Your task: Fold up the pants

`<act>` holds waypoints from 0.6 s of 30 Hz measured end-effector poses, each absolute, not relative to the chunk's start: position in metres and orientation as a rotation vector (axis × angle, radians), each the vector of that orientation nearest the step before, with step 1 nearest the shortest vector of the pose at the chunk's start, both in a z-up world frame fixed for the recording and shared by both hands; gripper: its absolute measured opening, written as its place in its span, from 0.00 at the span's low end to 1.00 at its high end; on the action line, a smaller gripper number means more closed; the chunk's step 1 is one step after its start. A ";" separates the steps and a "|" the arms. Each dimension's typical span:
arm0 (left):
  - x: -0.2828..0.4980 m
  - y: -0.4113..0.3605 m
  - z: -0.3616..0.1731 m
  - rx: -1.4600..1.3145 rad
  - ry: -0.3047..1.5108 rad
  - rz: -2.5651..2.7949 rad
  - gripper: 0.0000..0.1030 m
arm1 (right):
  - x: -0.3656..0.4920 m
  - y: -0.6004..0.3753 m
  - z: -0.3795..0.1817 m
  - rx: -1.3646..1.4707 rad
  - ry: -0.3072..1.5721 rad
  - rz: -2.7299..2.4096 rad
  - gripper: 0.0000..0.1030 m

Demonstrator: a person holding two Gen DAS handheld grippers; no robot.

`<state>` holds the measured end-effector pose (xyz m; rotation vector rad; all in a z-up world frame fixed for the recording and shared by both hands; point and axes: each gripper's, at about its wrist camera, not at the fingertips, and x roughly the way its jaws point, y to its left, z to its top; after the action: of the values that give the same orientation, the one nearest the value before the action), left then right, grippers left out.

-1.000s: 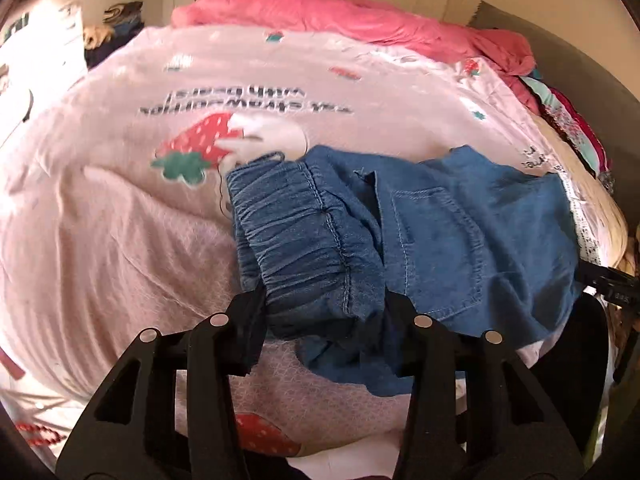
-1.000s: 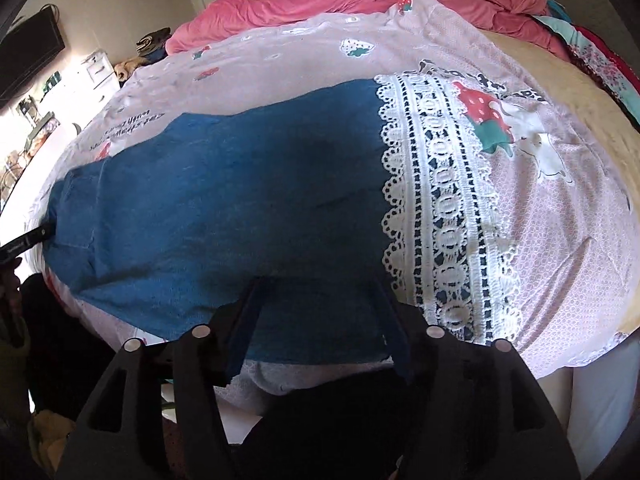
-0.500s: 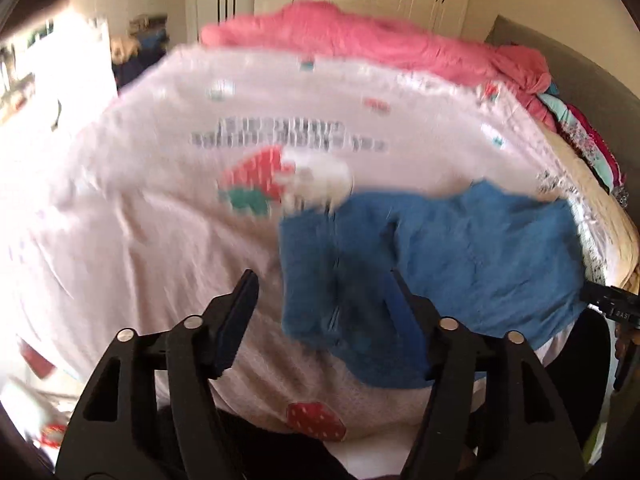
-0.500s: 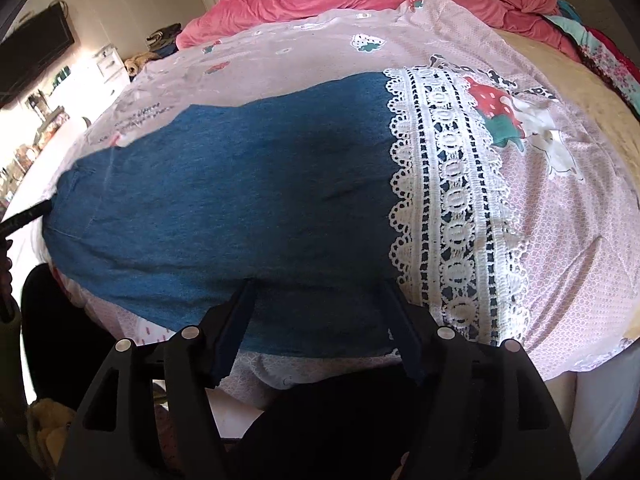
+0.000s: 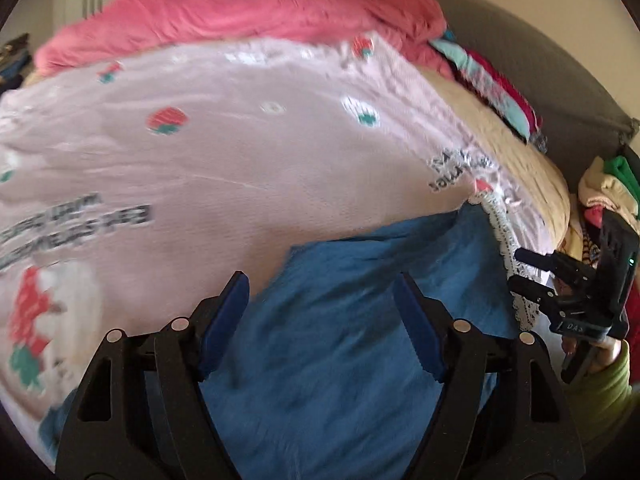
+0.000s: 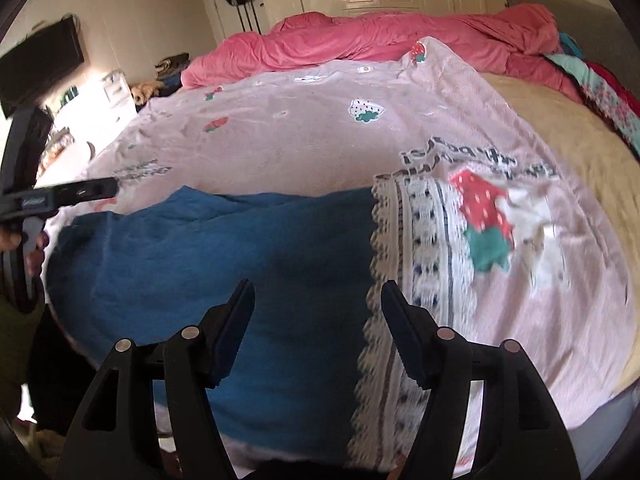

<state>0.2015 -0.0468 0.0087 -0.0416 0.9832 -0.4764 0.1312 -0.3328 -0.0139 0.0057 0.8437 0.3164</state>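
The left gripper hangs over the pants with fingers spread and empty. The blue pants lie flat on the pink sheet at the bed's near edge, their right end against the lace strip. The right gripper, also agape and holding nothing, hovers above that end.

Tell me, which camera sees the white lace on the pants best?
The right wrist view. There the lace runs wide and whole down the end of the blue pants. The left wrist view shows only a thin, blurry strip at the pants' far edge.
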 end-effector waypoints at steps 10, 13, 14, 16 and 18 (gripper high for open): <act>0.242 -0.064 -0.047 -0.057 1.099 -0.480 0.46 | 0.141 -0.339 -0.042 -0.001 0.899 0.274 0.63; 0.240 -0.061 -0.045 -0.092 1.078 -0.511 0.05 | 0.139 -0.342 -0.045 0.018 0.896 0.275 0.63; 0.236 -0.058 -0.039 -0.103 1.043 -0.515 0.05 | 0.137 -0.342 -0.044 0.023 0.894 0.276 0.63; 0.232 -0.052 -0.029 -0.146 0.978 -0.540 0.05 | 0.136 -0.343 -0.044 0.030 0.894 0.276 0.63; 0.234 -0.049 -0.027 -0.140 0.953 -0.525 0.05 | 0.136 -0.342 -0.045 0.032 0.893 0.271 0.63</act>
<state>0.2342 -0.0494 -0.0274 -0.1400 0.9525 -0.5246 0.1356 -0.3425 -0.0447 0.0322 0.8931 0.2708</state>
